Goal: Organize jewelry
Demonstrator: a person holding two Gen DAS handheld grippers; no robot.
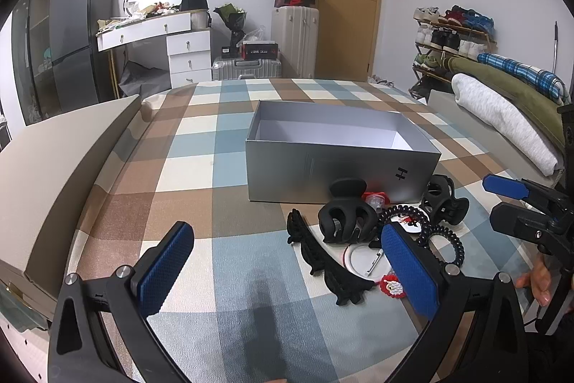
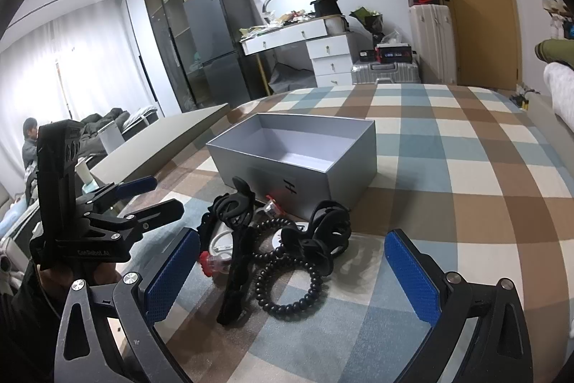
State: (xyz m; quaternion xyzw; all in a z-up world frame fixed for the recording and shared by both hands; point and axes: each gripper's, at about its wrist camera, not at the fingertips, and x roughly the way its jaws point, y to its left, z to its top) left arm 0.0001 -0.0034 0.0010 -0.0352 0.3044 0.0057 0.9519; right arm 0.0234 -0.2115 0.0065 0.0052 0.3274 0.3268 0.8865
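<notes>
Both tools (image 1: 290, 270) (image 2: 292, 273) spread wide and empty, hair clips (image 2: 323, 232) heaped before the silver box (image 1: 323, 164), plaid cloth (image 1: 201, 174) beneath

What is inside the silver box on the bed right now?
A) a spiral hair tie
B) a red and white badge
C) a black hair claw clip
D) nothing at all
D: the silver box shows only its bare pale floor in both views, while the hair claw clips, the spiral hair tie and the other pieces lie on the checked bedspread in front of it.
</notes>
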